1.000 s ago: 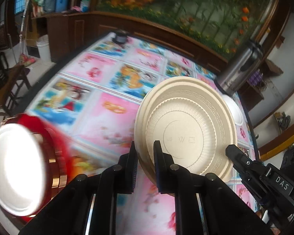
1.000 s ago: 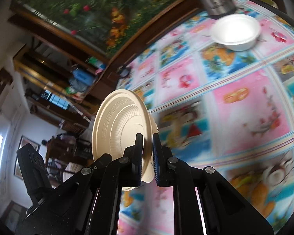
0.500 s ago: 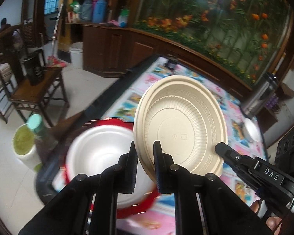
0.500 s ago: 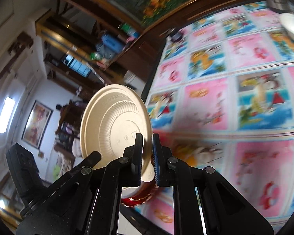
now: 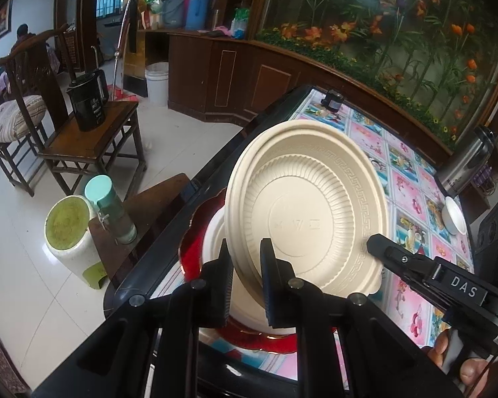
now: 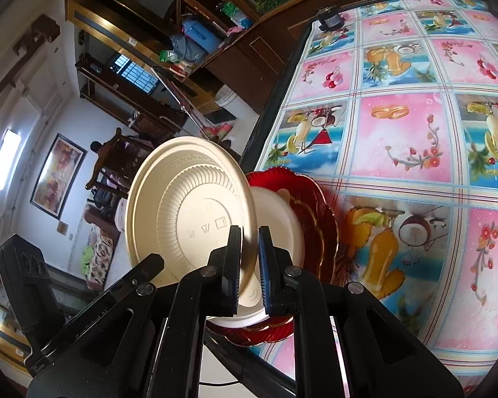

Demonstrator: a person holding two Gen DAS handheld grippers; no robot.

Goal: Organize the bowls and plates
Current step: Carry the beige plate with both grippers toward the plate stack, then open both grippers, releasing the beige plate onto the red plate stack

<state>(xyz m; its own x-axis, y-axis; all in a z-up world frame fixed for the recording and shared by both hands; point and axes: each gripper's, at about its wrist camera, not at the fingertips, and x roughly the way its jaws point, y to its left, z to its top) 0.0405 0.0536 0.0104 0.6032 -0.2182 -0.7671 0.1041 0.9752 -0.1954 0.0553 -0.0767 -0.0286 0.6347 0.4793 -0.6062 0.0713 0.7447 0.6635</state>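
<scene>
Both grippers are shut on the rim of one beige plate, held on edge with its ribbed underside showing. My left gripper grips its lower edge; my right gripper grips the opposite edge of the plate. The plate hangs just above a white plate stacked on a red scalloped plate at the table's near corner. The red plate's rim and white plate also show in the left wrist view. A small white bowl sits far along the table.
The table carries a pink and blue fruit-print cloth; its dark edge is right beside the red plate. A steel flask stands by the bowl. Off the table are a wooden chair with a kettle and a stool with a bottle.
Both grippers carried the beige plate across the table toward its corner. The red and white plate stack now lies directly behind the beige plate, closer than before.
</scene>
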